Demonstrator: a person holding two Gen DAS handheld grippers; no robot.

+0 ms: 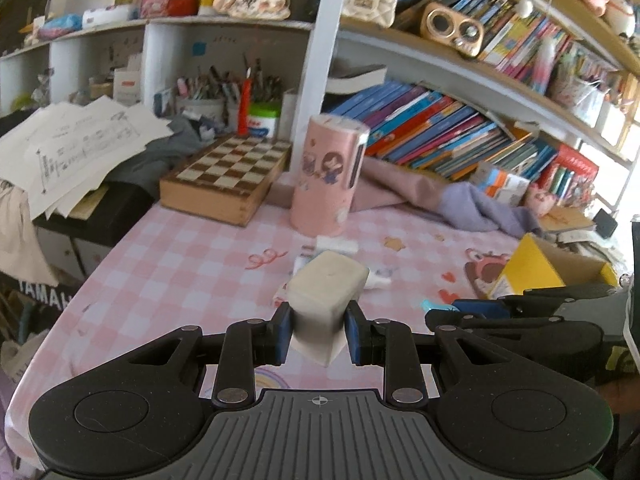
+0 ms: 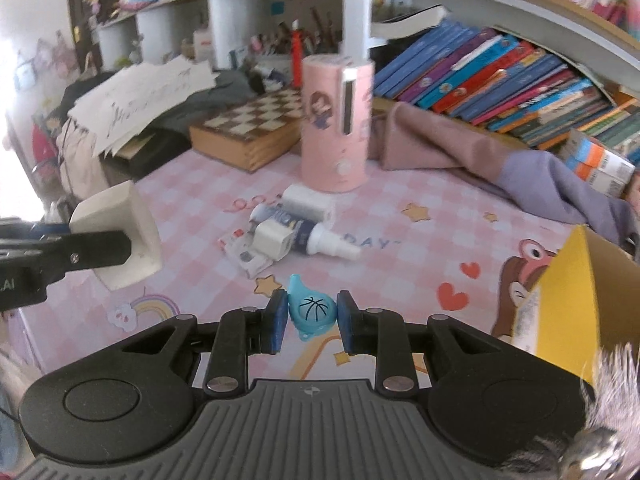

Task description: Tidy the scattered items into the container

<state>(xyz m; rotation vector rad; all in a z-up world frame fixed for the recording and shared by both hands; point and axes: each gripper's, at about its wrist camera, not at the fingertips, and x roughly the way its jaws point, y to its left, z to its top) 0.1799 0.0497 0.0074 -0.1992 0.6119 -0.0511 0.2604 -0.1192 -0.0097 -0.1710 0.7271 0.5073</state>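
The left tongs (image 1: 315,330) are closed on one off-white block (image 1: 326,292), lifted clear of the pink checked tabletop (image 1: 180,264). The right tongs (image 2: 313,322) pinch one blue basketball clip (image 2: 311,310), close above the tabletop (contact I cannot tell). Both loads should travel rightward to the single yellow box (image 2: 576,292), one after the other, kept level and let go only once inside its open mouth. Still lying loose near the pink cylinder (image 2: 336,124): one spray bottle (image 2: 320,238), roughly four small white packets or tubes, overlapping and hard to count
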